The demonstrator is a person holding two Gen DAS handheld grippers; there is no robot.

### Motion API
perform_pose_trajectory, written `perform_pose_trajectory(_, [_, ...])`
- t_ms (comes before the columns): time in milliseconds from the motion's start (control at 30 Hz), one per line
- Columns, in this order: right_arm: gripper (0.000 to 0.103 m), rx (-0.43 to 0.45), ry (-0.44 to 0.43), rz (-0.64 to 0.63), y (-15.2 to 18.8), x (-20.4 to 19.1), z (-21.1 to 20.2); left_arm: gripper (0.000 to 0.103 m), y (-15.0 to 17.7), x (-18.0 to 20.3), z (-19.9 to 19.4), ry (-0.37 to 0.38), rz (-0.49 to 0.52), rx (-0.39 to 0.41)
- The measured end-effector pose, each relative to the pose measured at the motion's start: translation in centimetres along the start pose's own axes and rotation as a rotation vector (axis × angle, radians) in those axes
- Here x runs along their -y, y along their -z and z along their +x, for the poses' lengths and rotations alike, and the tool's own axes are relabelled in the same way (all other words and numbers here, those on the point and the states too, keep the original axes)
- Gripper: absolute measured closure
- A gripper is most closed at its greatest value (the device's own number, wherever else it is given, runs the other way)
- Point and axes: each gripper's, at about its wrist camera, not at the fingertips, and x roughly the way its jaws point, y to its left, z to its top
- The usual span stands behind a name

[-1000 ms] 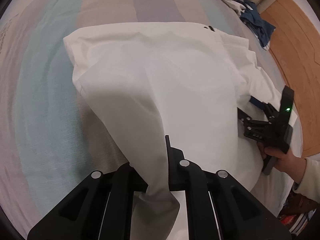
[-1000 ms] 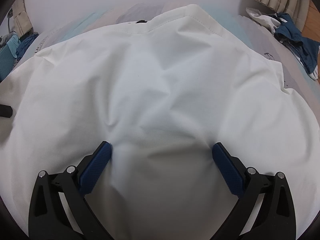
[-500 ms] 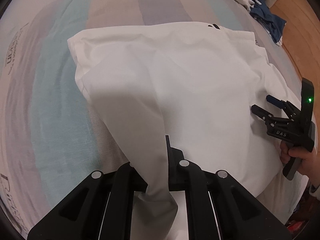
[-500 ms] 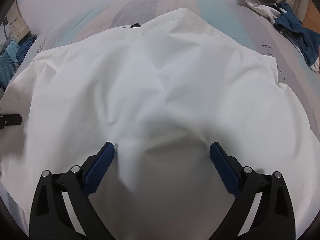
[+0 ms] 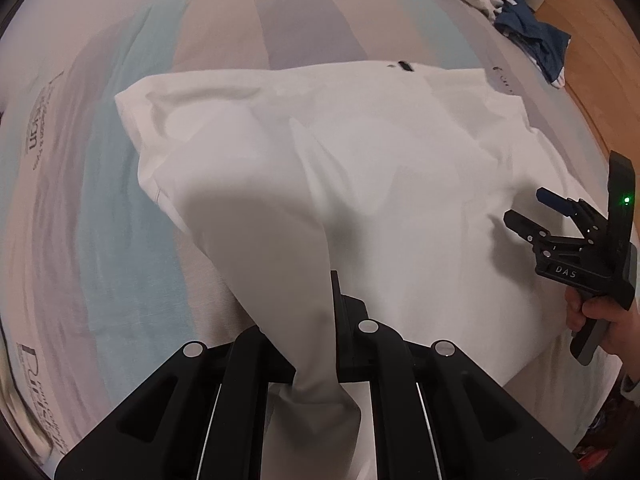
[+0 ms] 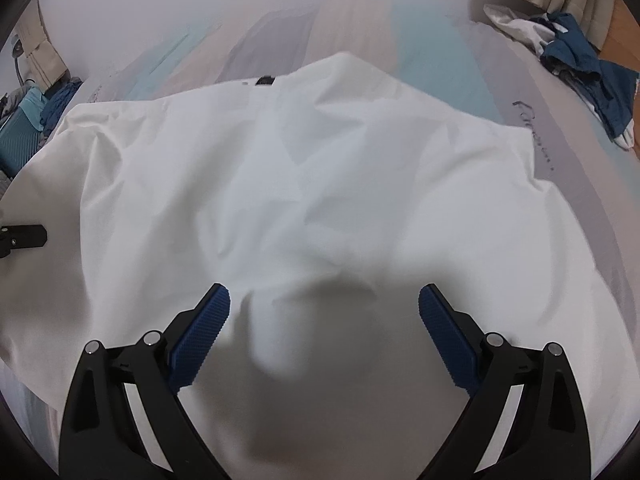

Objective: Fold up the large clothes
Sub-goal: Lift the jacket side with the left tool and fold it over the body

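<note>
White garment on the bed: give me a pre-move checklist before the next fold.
1. Left tool shut on a bunch of the white garment: ok.
2. Right tool open, nothing between its pads: ok.
3. Right tool over the garment: ok; contact: cannot tell.
4. Garment flat: not ok, lifted and creased near the left tool.
5. Blue clothes pile apart from the garment: ok.
6. Striped bedspread beside the garment bare: ok.

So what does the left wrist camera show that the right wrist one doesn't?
Only the left wrist view shows the left gripper shut on a lifted fold of the white garment, and the whole right gripper held in a hand. Only the right wrist view shows the right gripper's blue pads spread open over the cloth, plus a teal case. Both show the garment, striped bedspread and blue clothes pile.
</note>
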Motion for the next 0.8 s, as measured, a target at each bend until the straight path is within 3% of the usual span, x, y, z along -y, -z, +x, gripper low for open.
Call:
perform_pose_trajectory(200, [0.011, 0.003, -0.010, -0.019, -0.1, 1.2, -1.0, 0.097, 0.0, 2.2, -1.6, 0.035, -0.009, 0.028])
perform_pose_trajectory(800, [0.011, 0.012, 0.028, -0.014, 3.1, 5.9, -5.2, 0.097, -2.0, 10.5, -4.7, 0.022, 0.053, 0.075])
